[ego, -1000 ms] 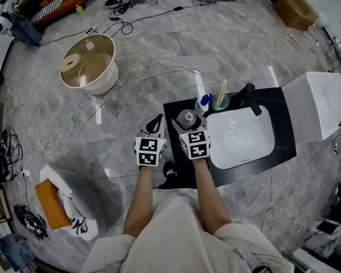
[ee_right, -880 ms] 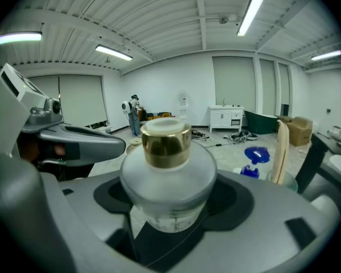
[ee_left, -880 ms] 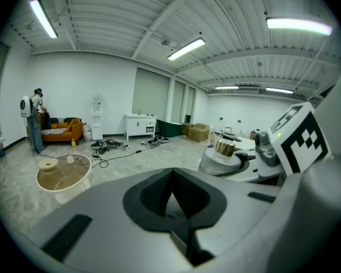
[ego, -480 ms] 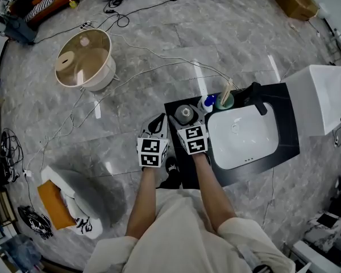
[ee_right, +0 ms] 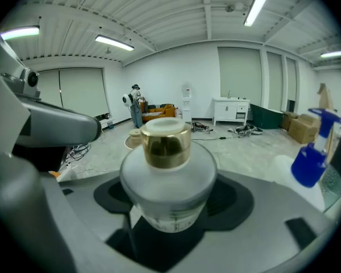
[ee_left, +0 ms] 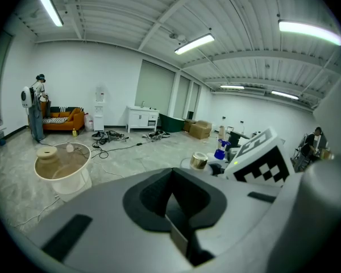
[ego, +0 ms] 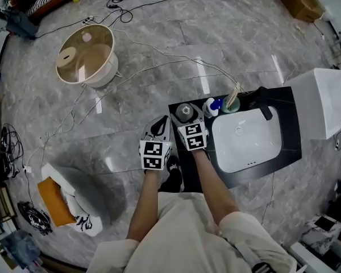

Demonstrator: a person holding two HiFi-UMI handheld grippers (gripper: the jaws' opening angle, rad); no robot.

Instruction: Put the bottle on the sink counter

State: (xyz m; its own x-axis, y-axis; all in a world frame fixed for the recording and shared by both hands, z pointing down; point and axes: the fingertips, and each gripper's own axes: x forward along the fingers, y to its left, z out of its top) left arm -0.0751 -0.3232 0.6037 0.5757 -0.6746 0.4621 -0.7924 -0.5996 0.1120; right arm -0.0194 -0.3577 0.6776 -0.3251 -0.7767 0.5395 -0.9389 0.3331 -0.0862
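Note:
A frosted glass bottle (ee_right: 167, 178) with a gold cap stands upright between the jaws of my right gripper (ee_right: 166, 223), which is shut on it. From the head view, that bottle (ego: 185, 112) is over the far left corner of the black sink counter (ego: 288, 131); I cannot tell whether it rests on the counter. My right gripper (ego: 186, 118) reaches in from the near side. My left gripper (ego: 159, 127) hangs just left of the counter over the floor, and in its own view it (ee_left: 173, 201) is shut with nothing in it.
The counter holds a white basin (ego: 247, 141), a black faucet (ego: 263, 101), a blue-topped spray bottle (ego: 212, 106) and a green cup (ego: 232, 102) right of the held bottle. A white cabinet (ego: 324, 101) adjoins it. A round white table (ego: 85, 56) and cables (ego: 153, 50) lie on the floor.
My right gripper has carried the bottle a little forward and left, away from the spray bottle and toward the counter's far left corner. The left gripper stays beside it, still shut.

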